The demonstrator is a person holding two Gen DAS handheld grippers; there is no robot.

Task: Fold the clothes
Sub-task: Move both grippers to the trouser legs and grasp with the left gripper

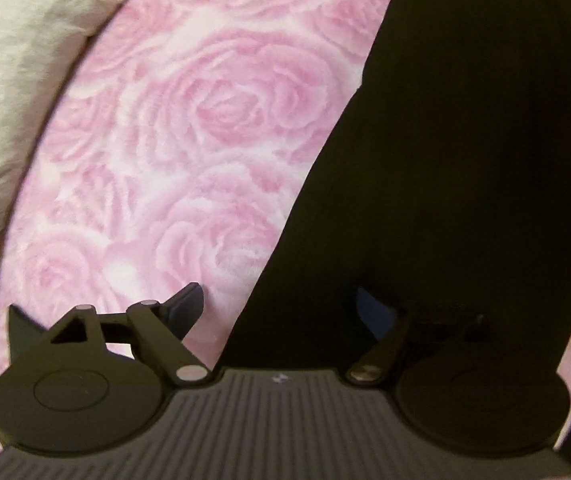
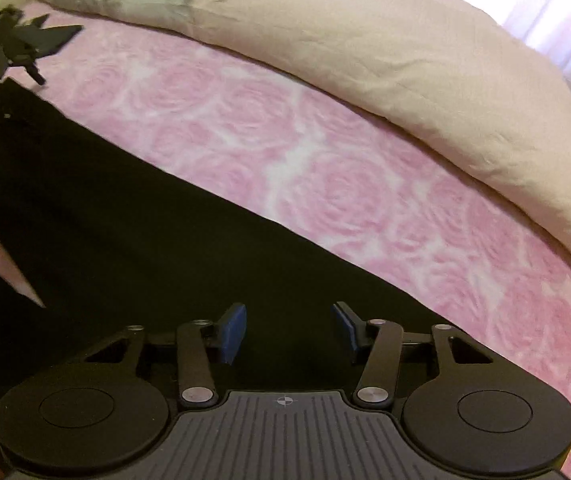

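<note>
A black garment lies flat on a pink rose-patterned blanket. My left gripper points straight down over the garment's edge, open. Its left finger is over the blanket and its right finger over the black cloth. In the right wrist view the garment fills the lower left, and a thin wedge of pink shows through it at the far left. My right gripper hovers over the cloth near its edge, jaws apart with nothing pinched between the blue pads. The left gripper appears at the upper left.
A bulky beige duvet lies along the far side of the blanket and shows in the left wrist view as beige cloth at the left. A bright curtained window is behind it.
</note>
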